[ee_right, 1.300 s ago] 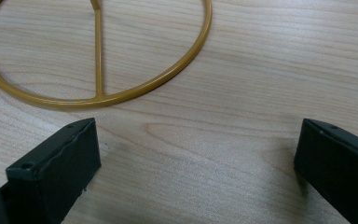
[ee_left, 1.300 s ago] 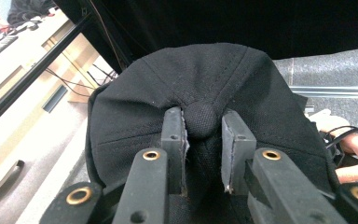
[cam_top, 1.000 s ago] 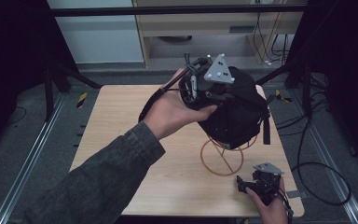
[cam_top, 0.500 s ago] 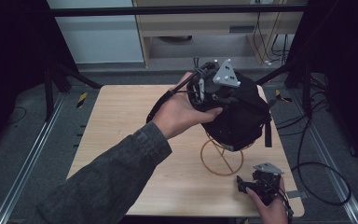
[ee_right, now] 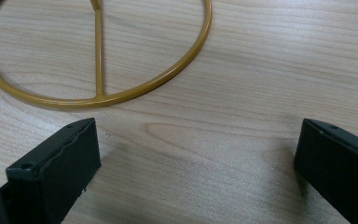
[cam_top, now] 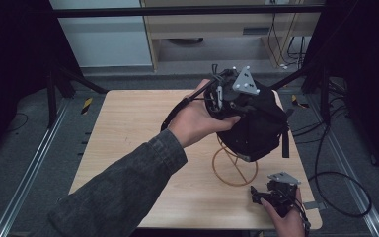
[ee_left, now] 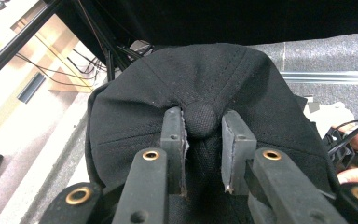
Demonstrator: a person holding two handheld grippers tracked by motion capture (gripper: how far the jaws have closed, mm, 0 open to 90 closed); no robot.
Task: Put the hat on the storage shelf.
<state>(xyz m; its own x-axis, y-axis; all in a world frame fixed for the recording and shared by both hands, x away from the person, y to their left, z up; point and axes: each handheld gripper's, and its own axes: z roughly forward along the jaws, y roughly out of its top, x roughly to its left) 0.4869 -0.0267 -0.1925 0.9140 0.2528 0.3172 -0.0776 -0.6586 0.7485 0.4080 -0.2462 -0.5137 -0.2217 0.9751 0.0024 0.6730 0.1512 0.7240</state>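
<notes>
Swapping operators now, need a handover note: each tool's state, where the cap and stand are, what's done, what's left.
Left tool: jaws on either side of the top button of the black cap; whether they actually pinch it is unclear.
Right tool: open, holding nothing, low at the near right part of the table, just in front of the stand's ring base.
Cap sits over the gold wire stand.
Done: cap appears to be on the stand.
Left: probably release the cap, withdraw and check it stays put.

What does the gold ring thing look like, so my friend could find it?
Look at the wooden table, on its right side, under the black cap. There lies a thin gold wire ring flat on the wood, with a straight bar across it. It is the one round, shiny yellow thing; the right gripper beside it is black.
</notes>
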